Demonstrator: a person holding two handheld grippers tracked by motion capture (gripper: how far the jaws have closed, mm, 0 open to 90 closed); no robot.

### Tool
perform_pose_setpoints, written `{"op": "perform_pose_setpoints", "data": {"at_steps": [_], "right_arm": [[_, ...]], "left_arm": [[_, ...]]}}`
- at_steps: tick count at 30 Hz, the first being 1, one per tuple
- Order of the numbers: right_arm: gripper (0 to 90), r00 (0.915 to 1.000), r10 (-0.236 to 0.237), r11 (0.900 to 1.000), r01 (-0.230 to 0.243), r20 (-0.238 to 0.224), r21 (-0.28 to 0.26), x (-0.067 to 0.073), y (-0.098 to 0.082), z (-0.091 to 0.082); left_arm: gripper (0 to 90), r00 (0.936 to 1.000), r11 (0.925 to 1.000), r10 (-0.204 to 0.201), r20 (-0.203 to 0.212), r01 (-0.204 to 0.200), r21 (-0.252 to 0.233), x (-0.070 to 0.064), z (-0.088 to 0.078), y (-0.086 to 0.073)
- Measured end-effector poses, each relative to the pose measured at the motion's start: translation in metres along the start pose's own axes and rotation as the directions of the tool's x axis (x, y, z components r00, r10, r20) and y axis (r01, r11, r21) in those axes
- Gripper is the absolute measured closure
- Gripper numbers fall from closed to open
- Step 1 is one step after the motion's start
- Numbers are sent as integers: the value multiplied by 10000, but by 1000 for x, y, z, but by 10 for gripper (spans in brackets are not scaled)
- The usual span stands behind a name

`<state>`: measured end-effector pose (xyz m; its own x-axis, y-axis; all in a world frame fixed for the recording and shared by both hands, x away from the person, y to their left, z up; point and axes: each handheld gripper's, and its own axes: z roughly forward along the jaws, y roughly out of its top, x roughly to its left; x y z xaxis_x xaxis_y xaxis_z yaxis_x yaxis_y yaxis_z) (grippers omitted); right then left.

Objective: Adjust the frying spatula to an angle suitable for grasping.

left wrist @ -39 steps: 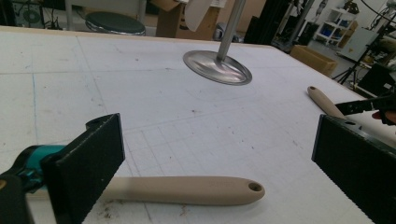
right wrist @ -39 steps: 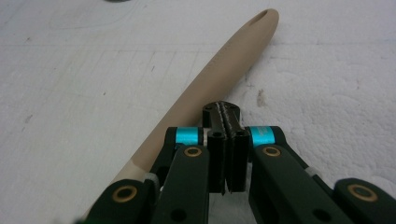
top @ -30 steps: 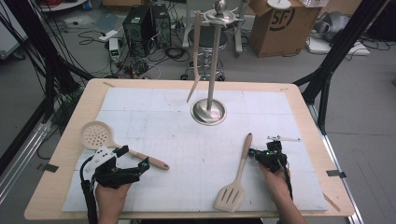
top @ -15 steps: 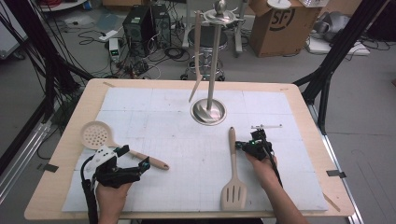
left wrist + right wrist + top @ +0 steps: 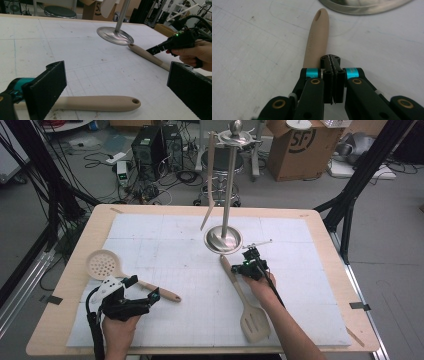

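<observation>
A beige slotted spatula (image 5: 254, 322) lies on the white mat, its handle end (image 5: 315, 42) close to the metal stand's base (image 5: 223, 240). My right gripper (image 5: 238, 269) is shut with nothing between its jaws. Its tip (image 5: 330, 58) rests against the right side of the spatula handle (image 5: 147, 55). A beige skimmer (image 5: 102, 264) lies at the left. Its handle (image 5: 100, 103) runs across between the wide jaws of my left gripper (image 5: 144, 288), which stands open low over it without touching.
The stand's pole (image 5: 227, 185) rises from the base, and a pale utensil (image 5: 210, 185) hangs from its top. The wooden table edge (image 5: 75, 285) frames the mat. Boxes, cables and a stool sit on the floor beyond.
My right gripper has moved left and away from me toward the stand's base. The spatula has shifted with it, its handle swinging left. The left gripper and skimmer have stayed put.
</observation>
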<state>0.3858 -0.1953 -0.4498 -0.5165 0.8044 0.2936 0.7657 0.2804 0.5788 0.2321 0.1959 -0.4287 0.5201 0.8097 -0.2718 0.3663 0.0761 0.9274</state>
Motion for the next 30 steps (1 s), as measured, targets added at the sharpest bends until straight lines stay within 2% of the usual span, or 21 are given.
{"op": "perform_pose_setpoints", "data": {"at_steps": [2,6,8,10,12,18,23,26,30], "right_arm": [[894,9997,-186,9997,189,-169,168,7,5,6],[893,9977,-657,9973,662,-169,322,20,12,15],[893,9973,-699,9970,706,-215,320,22,13,16],[893,9982,-529,9981,538,-284,301,20,12,15],[893,9986,-487,9986,491,-217,210,20,11,12],[892,9986,-195,9997,203,-493,164,17,0,-2],[891,9967,-404,9991,410,-709,64,19,-6,-19],[879,9958,-406,9985,434,-822,322,20,-12,-26],[794,9955,-160,9970,230,-939,737,16,-22,-29]], "left_arm": [[30,10000,10000,-15,3,15,-19,0,0,0],[31,10000,10000,-21,-1,21,-22,1,-1,0],[30,10000,10000,-32,8,33,-11,1,-1,0],[30,10000,10000,-66,-9,66,-69,0,-1,0],[30,10000,10000,-52,6,52,-63,1,-2,0],[30,10000,10000,-30,84,30,-24,0,-1,0],[30,10000,10000,27,50,-27,-41,-1,0,0],[30,10000,10000,11,51,-11,-64,-1,-1,0],[30,10000,10000,20,43,-20,-40,-1,-1,0]]}}
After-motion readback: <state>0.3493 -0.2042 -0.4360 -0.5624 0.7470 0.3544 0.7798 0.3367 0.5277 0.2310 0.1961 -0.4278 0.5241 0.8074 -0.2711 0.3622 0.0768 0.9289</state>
